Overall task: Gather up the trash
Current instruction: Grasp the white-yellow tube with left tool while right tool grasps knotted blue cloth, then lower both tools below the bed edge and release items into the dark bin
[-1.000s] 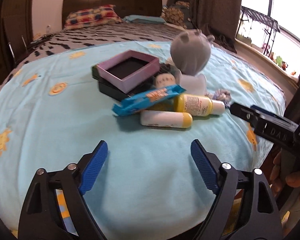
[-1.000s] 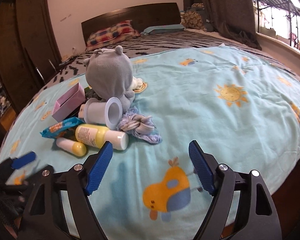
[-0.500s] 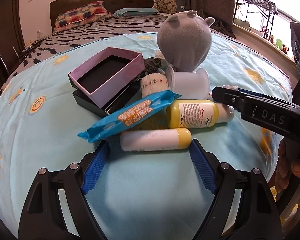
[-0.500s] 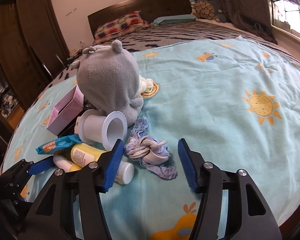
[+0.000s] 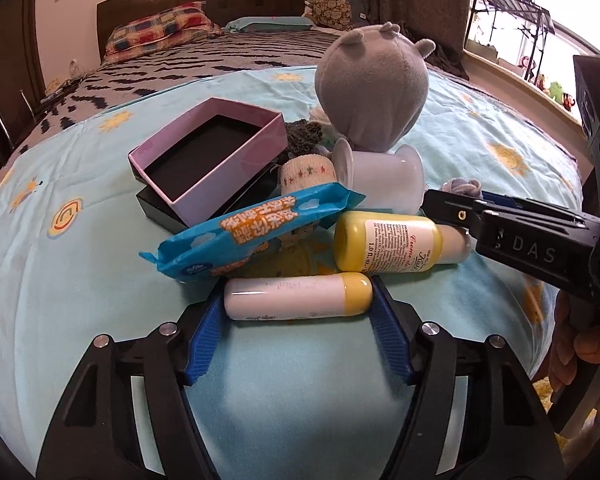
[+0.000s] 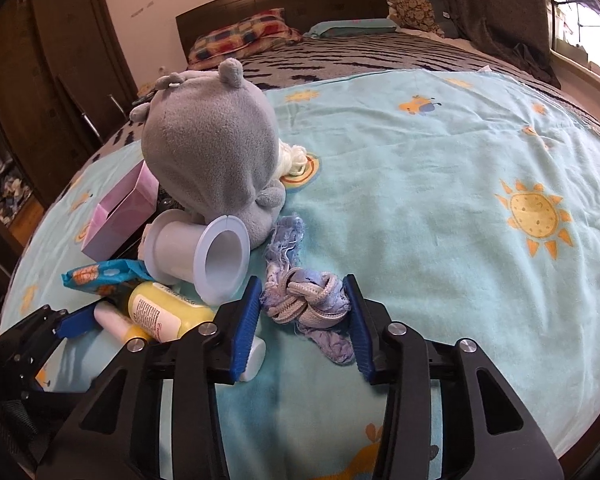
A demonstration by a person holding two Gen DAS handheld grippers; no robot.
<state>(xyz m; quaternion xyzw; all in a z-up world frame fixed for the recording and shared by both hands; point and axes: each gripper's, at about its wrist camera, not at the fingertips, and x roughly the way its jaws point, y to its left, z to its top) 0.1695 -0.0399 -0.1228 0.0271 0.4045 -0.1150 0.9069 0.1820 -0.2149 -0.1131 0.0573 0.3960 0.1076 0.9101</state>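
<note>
A white tube with a yellow cap (image 5: 298,297) lies crosswise on the light blue bed cover. My left gripper (image 5: 298,306) has closed on its two ends. Behind it lie a blue snack wrapper (image 5: 252,232) and a yellow lotion bottle (image 5: 396,242). In the right wrist view my right gripper (image 6: 302,312) has closed around a knotted blue-grey rag (image 6: 306,300), its pads at both sides. The lotion bottle (image 6: 160,312) and wrapper (image 6: 100,276) lie left of it.
A grey plush toy (image 5: 374,88) stands behind a white cup (image 5: 380,176) lying on its side. An open pink box (image 5: 208,156) sits on a black lid. A small bandage roll (image 5: 306,174) lies between them. The bed edge is close below both grippers.
Both grippers moved forward into the pile and narrowed. The left closed onto the white tube. The right closed around the knotted rag.
</note>
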